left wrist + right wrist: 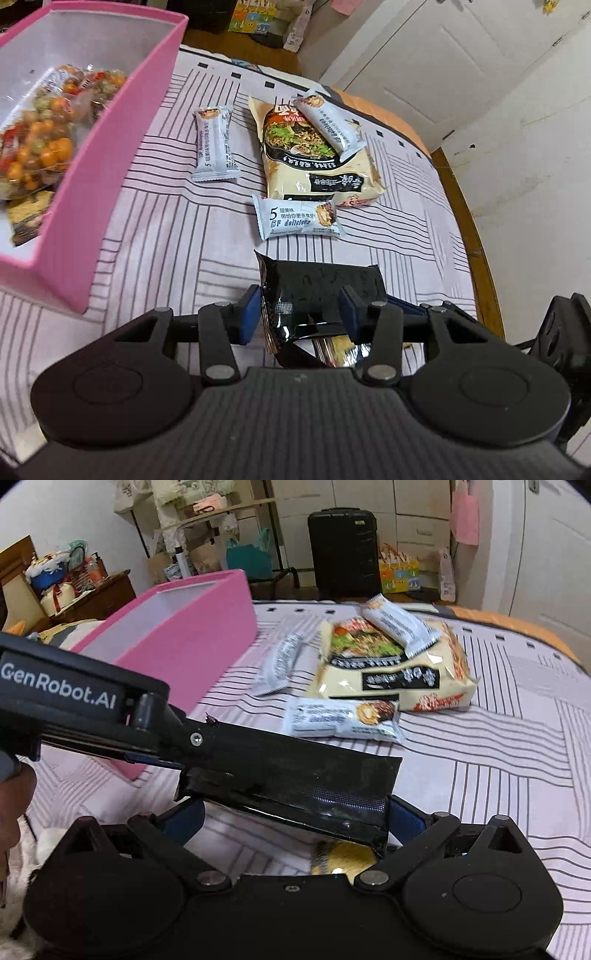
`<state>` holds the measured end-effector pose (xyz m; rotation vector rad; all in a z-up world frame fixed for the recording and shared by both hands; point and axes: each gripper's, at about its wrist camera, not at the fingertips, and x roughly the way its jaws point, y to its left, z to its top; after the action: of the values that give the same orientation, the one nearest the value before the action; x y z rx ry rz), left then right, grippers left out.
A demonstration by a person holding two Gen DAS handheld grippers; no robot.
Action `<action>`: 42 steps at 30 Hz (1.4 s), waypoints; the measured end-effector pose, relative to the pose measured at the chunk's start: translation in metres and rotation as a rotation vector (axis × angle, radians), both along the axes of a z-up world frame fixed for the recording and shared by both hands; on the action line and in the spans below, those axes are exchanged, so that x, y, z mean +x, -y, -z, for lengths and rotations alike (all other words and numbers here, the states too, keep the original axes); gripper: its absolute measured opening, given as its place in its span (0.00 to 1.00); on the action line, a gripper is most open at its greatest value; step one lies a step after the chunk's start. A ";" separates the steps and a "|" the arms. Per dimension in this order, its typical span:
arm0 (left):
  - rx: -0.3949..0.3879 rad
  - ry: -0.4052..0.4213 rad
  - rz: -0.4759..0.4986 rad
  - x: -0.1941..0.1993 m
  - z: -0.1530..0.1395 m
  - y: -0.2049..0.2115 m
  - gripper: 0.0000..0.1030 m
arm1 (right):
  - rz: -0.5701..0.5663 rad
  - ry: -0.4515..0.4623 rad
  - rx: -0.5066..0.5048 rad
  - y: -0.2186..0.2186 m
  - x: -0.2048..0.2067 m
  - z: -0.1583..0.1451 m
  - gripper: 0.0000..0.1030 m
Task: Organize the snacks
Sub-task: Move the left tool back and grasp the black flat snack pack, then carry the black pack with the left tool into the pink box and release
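A black snack packet is held just above the striped bedsheet, at the near edge of the scattered snacks. The left tongs pinch it between their blue pads. In the right wrist view the same packet lies between the pads of the right tongs, which stand spread with the right pad touching its end; whether they press it cannot be told. Just beyond the packet lies a white snack bar. Past that sits a cream instant noodle bag with a second white bar resting on its far right corner. A third white bar lies to its left. On the far left stands a pink box holding a clear bag of orange and red snacks.
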<state>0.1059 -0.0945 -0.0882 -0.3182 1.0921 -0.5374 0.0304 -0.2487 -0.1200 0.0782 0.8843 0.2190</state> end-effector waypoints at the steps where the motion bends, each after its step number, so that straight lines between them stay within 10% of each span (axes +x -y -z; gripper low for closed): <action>1: 0.001 0.006 0.003 -0.004 -0.004 -0.003 0.42 | -0.007 0.004 -0.009 -0.003 -0.001 -0.004 1.00; 25: -0.011 0.139 -0.164 -0.026 -0.079 -0.135 0.47 | -0.314 0.107 0.091 -0.090 -0.004 -0.118 0.89; 33: 0.112 0.158 -0.263 0.017 -0.074 -0.172 0.48 | -0.326 0.010 0.178 -0.118 0.059 -0.104 0.57; 42: 0.202 0.115 -0.309 0.064 -0.033 -0.194 0.48 | -0.282 -0.101 0.205 -0.156 0.097 -0.065 0.53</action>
<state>0.1694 0.0996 -0.0548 -0.2691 0.9547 -0.1658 0.1274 -0.0924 -0.0548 0.1562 0.9704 0.5730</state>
